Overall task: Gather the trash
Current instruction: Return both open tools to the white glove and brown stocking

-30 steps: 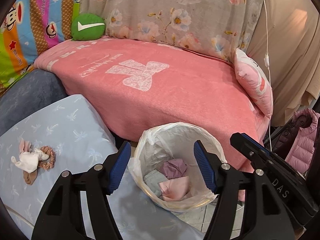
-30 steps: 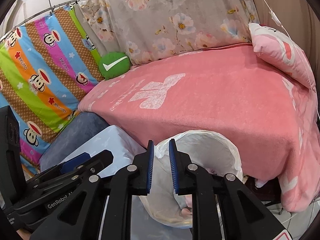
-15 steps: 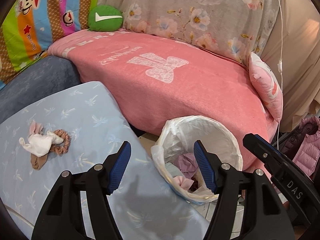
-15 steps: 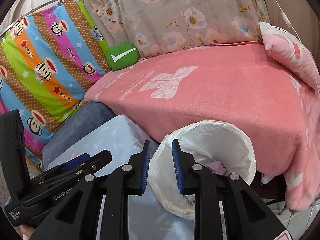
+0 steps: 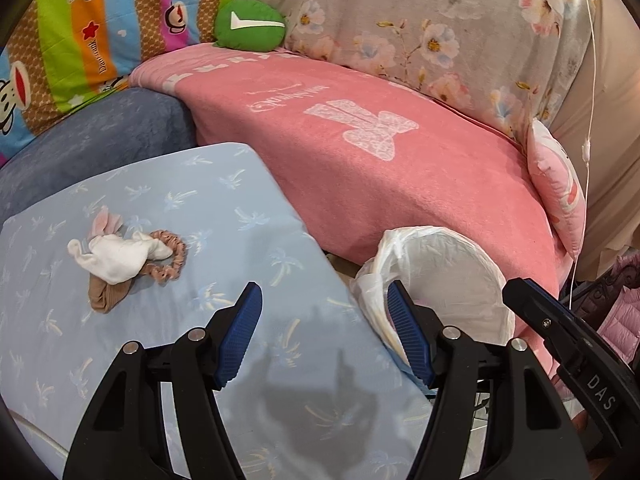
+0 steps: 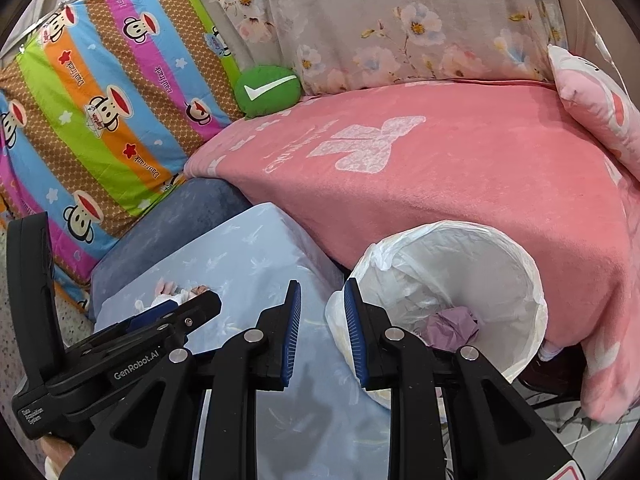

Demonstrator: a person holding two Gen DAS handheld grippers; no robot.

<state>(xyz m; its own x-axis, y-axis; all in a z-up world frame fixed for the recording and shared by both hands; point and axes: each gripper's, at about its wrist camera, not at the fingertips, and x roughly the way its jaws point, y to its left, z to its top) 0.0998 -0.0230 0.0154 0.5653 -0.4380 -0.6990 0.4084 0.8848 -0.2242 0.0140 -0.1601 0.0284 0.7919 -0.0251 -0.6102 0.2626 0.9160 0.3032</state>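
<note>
A small pile of trash lies on the light blue cushion (image 5: 224, 240): a crumpled white tissue (image 5: 116, 258) over a tan scrunchie (image 5: 170, 262) and a brown scrap (image 5: 106, 294). A bin with a white liner (image 5: 452, 280) stands at the cushion's right edge; purple paper (image 6: 450, 328) lies inside it. My left gripper (image 5: 324, 332) is open and empty, above the cushion between pile and bin. My right gripper (image 6: 320, 332) is open a narrow gap and empty, beside the bin (image 6: 460, 280). The pile (image 6: 172, 296) is partly hidden behind the left gripper in the right wrist view.
A pink blanket (image 5: 380, 152) covers the sofa behind the bin. A green round cushion (image 5: 250, 24) and a striped monkey-print cloth (image 6: 100, 100) sit at the back left. A pink pillow (image 5: 556, 184) leans at the right. A pink jacket (image 5: 624, 312) hangs at far right.
Both grippers have swung left, away from over the bin toward the blue cushion. The right gripper's jaws have opened slightly. The trash pile now sits nearer the centre of the left view.
</note>
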